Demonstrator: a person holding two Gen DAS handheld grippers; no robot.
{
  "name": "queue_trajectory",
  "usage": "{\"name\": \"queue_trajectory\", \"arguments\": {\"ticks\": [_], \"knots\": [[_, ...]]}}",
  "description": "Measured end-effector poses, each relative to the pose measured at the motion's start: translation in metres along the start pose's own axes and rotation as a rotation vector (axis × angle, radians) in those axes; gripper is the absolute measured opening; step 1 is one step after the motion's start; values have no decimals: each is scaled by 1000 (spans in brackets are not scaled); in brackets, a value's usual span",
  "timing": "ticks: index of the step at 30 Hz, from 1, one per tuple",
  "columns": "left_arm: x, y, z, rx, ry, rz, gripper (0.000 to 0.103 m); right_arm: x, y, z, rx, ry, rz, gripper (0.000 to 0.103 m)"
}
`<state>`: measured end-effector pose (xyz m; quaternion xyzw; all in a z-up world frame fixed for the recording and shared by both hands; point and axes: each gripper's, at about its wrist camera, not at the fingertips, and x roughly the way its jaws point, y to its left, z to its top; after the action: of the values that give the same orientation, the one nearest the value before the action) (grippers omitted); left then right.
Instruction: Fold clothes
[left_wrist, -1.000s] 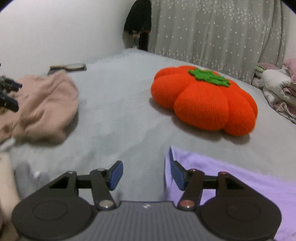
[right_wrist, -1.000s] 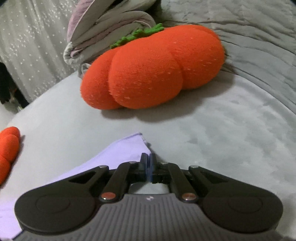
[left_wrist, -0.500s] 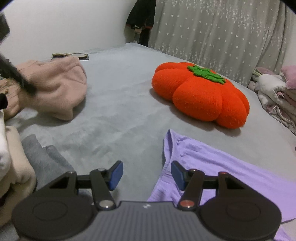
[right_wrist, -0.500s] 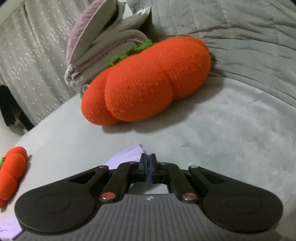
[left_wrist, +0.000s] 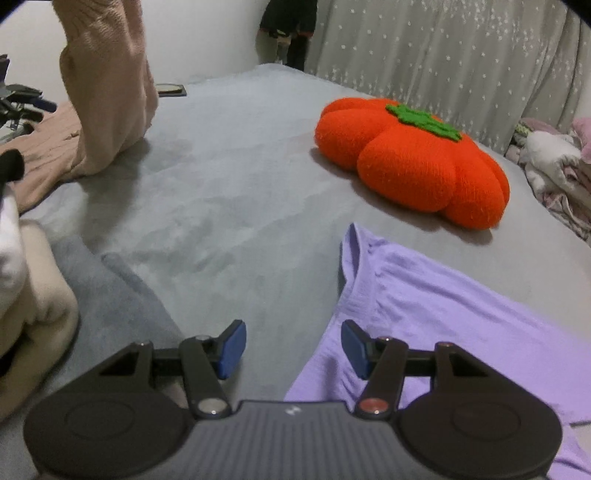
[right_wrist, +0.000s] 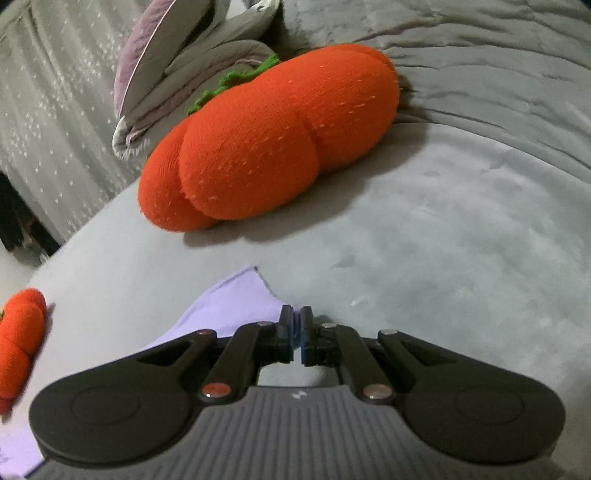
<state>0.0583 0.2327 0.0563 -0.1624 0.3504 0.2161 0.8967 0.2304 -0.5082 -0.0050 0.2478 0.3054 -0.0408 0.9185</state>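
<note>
Downward-tilted, left gripper gaping; right gripper closed on lilac garment.

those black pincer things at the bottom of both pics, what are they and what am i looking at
They are two hand-held grippers, each carrying a camera that looks along its own fingers. No robot: a person holds one in each hand. The left gripper is open, over the edge of a purple garment. The right gripper is shut, seemingly pinching a corner of that same garment. Everything lies on a grey bed, with an orange pumpkin cushion and a pink sweater further off.
</note>
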Motion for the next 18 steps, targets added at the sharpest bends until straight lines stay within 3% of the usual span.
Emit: {"name": "queue_trajectory", "arguments": {"ticks": [3,5,6,7,8,9,12,15,18], "knots": [[3,-4,-3,20,8,7,58,1,-8,0,8,-11,-48,2],[4,-6,-5,29,12,7,58,2,-1,-7,-73,-18,-91,0],[3,-6,-6,25,12,8,58,-1,7,-6,-98,-18,-101,3],[2,-6,-6,20,11,10,58,-5,15,-6,-123,-19,-111,17],[1,-6,-6,12,8,9,58,-8,24,-5,-148,-20,-117,17],[-1,-5,-5,3,5,7,58,-17,37,-4,-173,-29,-85,18],[-9,-2,-7,-44,1,10,58,-37,93,-19,-345,27,77,38],[-19,5,-13,-102,0,14,58,-58,167,-63,-611,136,269,38],[-26,12,-21,-134,10,22,58,-85,235,-139,-867,265,497,38]]}}
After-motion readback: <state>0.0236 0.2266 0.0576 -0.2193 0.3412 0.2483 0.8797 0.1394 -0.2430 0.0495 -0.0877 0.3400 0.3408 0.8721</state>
